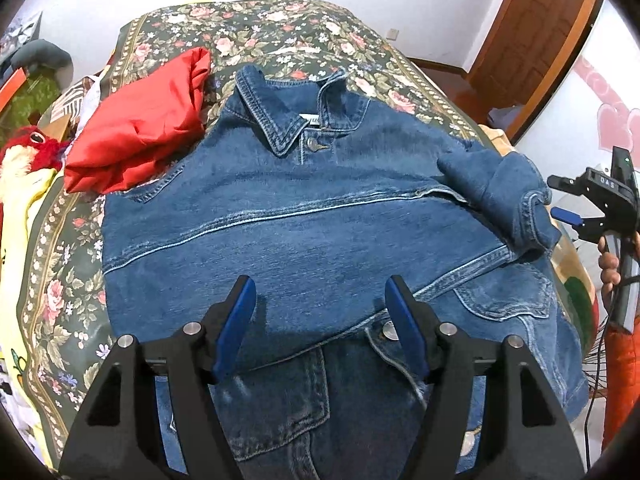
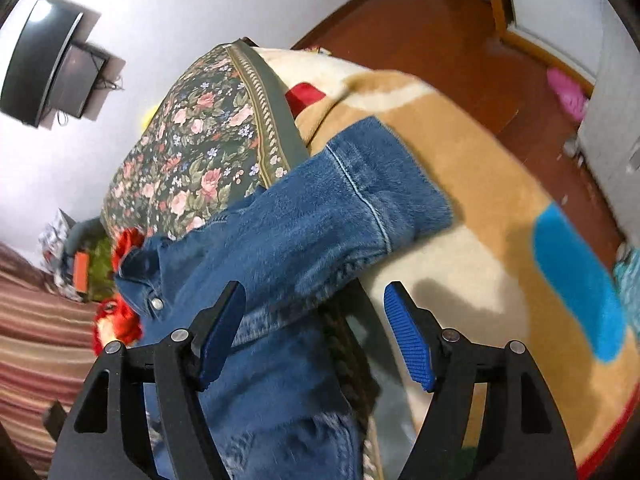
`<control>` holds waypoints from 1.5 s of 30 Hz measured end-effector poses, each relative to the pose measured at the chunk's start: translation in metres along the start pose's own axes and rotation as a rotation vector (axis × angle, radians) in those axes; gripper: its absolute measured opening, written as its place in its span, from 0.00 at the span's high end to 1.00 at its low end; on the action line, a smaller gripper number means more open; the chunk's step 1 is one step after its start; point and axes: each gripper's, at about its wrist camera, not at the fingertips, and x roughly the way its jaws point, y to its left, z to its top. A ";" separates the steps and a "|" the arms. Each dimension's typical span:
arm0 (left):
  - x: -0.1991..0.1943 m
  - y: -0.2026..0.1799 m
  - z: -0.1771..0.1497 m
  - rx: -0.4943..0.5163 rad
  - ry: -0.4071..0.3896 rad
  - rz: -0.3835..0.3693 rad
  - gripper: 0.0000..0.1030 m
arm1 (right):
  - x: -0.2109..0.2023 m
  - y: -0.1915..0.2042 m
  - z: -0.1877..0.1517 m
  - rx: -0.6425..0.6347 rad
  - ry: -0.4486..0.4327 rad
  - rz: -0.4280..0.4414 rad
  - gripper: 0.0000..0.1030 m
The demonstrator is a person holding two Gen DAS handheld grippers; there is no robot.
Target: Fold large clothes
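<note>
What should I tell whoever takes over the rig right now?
Left tongs: open, empty, over the denim jacket.
Right tongs: open, empty, at the jacket's right edge by the sleeve.
Jacket lies collar-up on the floral bedspread, one sleeve folded across the front; the other sleeve cuff is bunched at the right edge. Red garment beside it.
Left: fold in that sleeve, then the body.

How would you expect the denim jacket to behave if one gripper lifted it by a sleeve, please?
The denim jacket would probably drape yet hold creases: its folded sleeve keeps a bulky shape. Thick seams suggest it is fairly heavy, so the body would likely drag.
</note>
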 end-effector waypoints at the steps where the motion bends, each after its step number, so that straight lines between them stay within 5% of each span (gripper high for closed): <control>1: 0.002 0.002 -0.001 -0.005 0.003 0.008 0.36 | 0.007 -0.002 0.002 0.024 0.011 0.015 0.36; 8: 0.013 0.013 -0.008 -0.036 0.011 0.005 0.36 | 0.038 -0.001 0.008 0.007 0.059 -0.023 0.51; 14: 0.016 0.017 -0.016 -0.037 0.018 0.010 0.36 | 0.011 0.016 0.014 -0.103 0.001 -0.065 0.89; 21: 0.000 0.017 -0.020 -0.026 -0.031 -0.028 0.36 | -0.038 0.071 0.017 -0.245 -0.103 -0.042 0.90; 29: -0.026 0.031 -0.028 -0.048 -0.093 -0.041 0.36 | -0.065 0.180 -0.024 -0.516 -0.168 0.047 0.91; 38: -0.061 0.076 -0.053 -0.157 -0.174 -0.036 0.36 | -0.009 0.298 -0.104 -0.730 -0.038 0.156 0.93; 45: -0.071 0.114 -0.079 -0.236 -0.170 -0.023 0.36 | 0.087 0.317 -0.173 -0.778 0.194 0.109 0.93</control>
